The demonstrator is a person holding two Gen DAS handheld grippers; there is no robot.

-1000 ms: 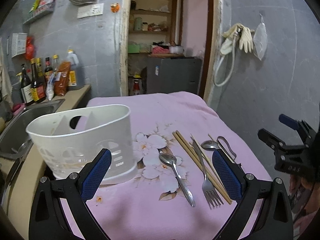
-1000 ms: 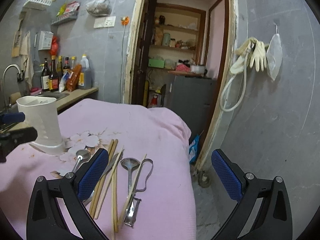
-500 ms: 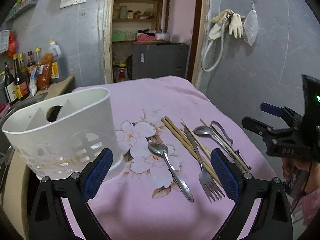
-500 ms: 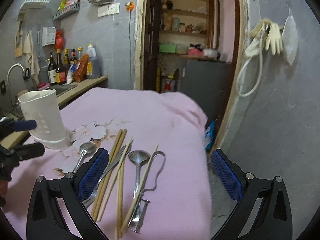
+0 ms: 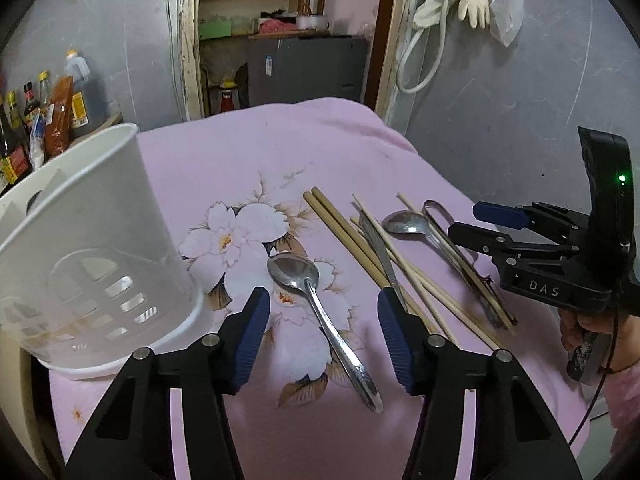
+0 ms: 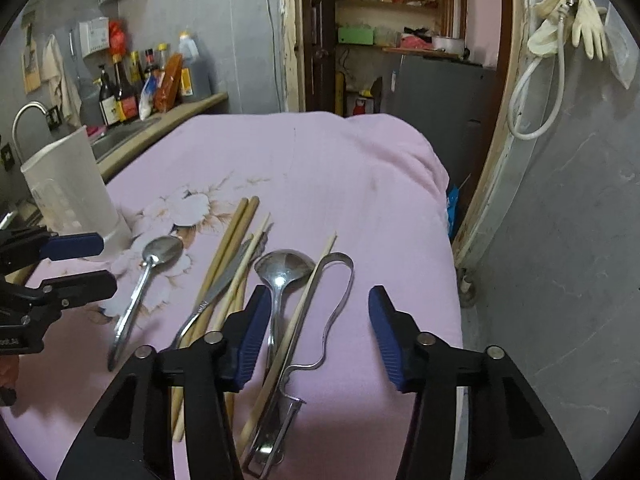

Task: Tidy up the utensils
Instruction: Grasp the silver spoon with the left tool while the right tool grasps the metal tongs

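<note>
**Both grippers closing above the laid-out utensils**

The utensils are lying on the pink floral cloth (image 5: 260,152): a spoon (image 5: 316,300), a knife (image 5: 380,252), chopsticks (image 5: 340,228), a ladle (image 6: 280,276) and a peeler (image 6: 336,304). The white utensil holder (image 5: 100,240) is standing at the left. The left gripper (image 5: 320,336) is narrowing around the spoon's handle without touching it. The right gripper (image 6: 316,336) is closing over the peeler, pads clear.
</note>
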